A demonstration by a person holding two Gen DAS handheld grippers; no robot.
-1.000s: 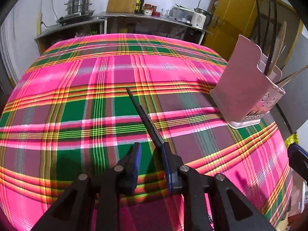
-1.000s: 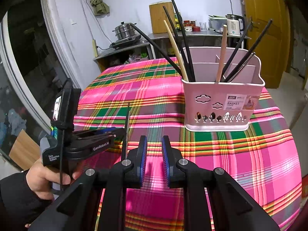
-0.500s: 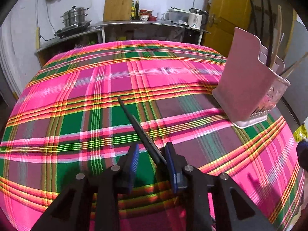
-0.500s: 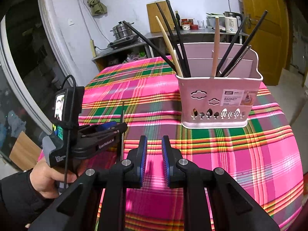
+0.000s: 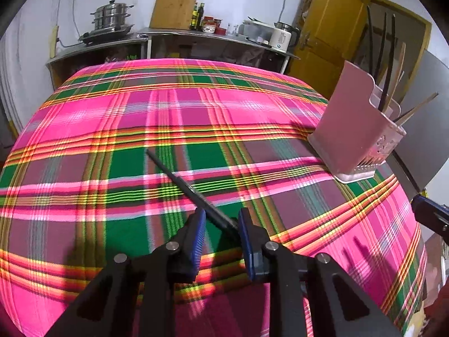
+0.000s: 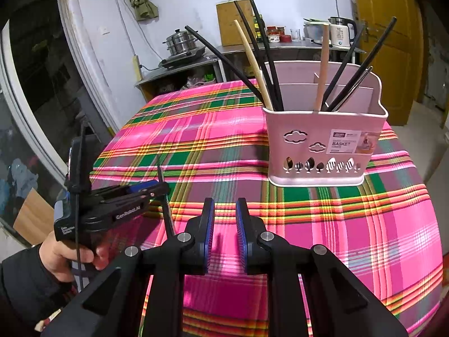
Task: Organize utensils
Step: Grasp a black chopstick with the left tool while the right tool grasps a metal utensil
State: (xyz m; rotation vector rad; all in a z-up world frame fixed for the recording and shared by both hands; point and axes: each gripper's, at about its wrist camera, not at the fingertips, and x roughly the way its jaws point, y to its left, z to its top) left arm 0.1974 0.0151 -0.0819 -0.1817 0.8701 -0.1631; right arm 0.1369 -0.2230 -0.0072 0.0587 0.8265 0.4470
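Left wrist view showed the left gripper point(image 5: 220, 231) shifted leftward, jaws just closing, black chopstick point(image 5: 190, 188) against one pad, grip unclear; right gripper point(image 6: 224, 224) stood empty, parted.

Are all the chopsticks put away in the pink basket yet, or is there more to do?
Nearly done. The pink plastic basket already holds several black and wooden chopsticks, standing up. In hand: one black chopstick lies between the left gripper's jaws, which have just closed a little; firm contact is unclear. The right gripper holds nothing. That chopstick is left to go in; no other shows on the plaid tablecloth.
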